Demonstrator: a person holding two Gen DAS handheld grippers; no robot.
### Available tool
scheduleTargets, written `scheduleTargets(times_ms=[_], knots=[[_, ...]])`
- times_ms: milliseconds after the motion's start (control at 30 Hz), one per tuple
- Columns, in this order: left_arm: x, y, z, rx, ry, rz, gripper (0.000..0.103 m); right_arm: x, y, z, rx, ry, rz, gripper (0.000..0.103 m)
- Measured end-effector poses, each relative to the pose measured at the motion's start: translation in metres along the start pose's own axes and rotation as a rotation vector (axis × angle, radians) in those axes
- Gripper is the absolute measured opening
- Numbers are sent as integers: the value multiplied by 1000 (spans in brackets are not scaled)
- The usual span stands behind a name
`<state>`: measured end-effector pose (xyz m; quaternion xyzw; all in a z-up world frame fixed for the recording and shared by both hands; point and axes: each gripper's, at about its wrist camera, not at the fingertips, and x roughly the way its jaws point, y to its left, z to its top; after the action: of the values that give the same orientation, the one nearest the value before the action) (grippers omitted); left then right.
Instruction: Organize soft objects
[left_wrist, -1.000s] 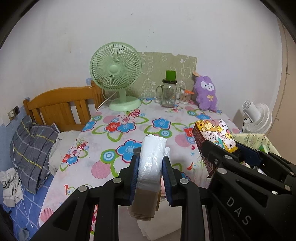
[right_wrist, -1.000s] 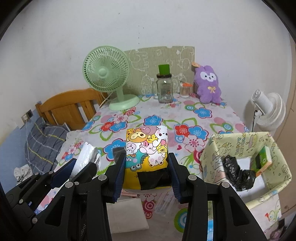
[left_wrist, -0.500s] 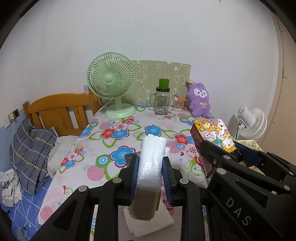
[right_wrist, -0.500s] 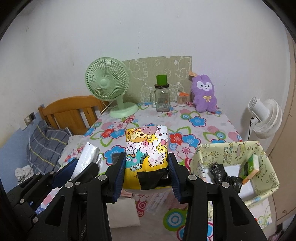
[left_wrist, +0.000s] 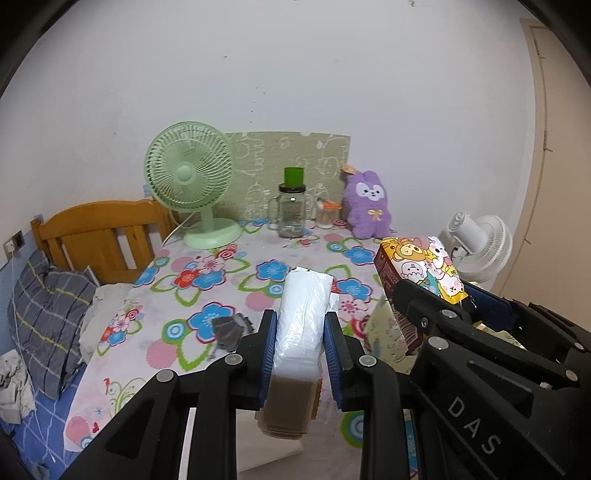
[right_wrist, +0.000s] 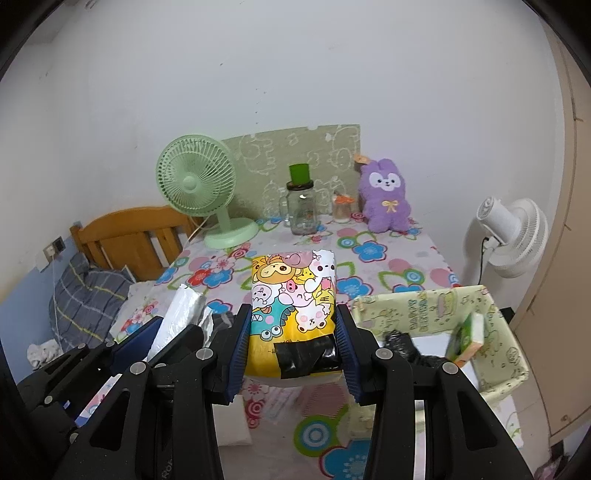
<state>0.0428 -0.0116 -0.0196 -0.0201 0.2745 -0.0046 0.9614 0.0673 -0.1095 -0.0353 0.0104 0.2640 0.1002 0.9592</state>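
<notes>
My left gripper (left_wrist: 300, 345) is shut on a white plastic-wrapped tissue pack (left_wrist: 301, 328) with brown paper at its near end, held above the flowered tablecloth (left_wrist: 207, 280). My right gripper (right_wrist: 292, 339) is shut on a yellow cartoon-print pack (right_wrist: 293, 295) patched with black tape. That cartoon pack (left_wrist: 421, 269) also shows at the right of the left wrist view, and the white pack (right_wrist: 184, 314) at the left of the right wrist view. A pale green fabric bin (right_wrist: 495, 314) stands at the table's right edge, holding a black bag (right_wrist: 402, 341) and a green-and-white packet (right_wrist: 467, 338).
At the table's far end stand a green fan (left_wrist: 192, 184), a glass jar with a green lid (left_wrist: 291, 210) and a purple plush rabbit (left_wrist: 367, 206). A grey cloth (left_wrist: 232, 328) lies on the table. A wooden headboard (left_wrist: 99, 232) and bedding are left, a white fan (right_wrist: 509, 236) right.
Both grippers have drawn back and risen with their packs, so more of the table shows. The grey cloth and more of the fabric bin have come into view. Neither grip has changed.
</notes>
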Motion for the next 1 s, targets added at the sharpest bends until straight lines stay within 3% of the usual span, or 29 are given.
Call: scheduleTargets(times_ms=[1000], knots=[[41, -85, 8, 86, 30, -108, 25, 10, -88, 2, 50, 3, -83, 47]])
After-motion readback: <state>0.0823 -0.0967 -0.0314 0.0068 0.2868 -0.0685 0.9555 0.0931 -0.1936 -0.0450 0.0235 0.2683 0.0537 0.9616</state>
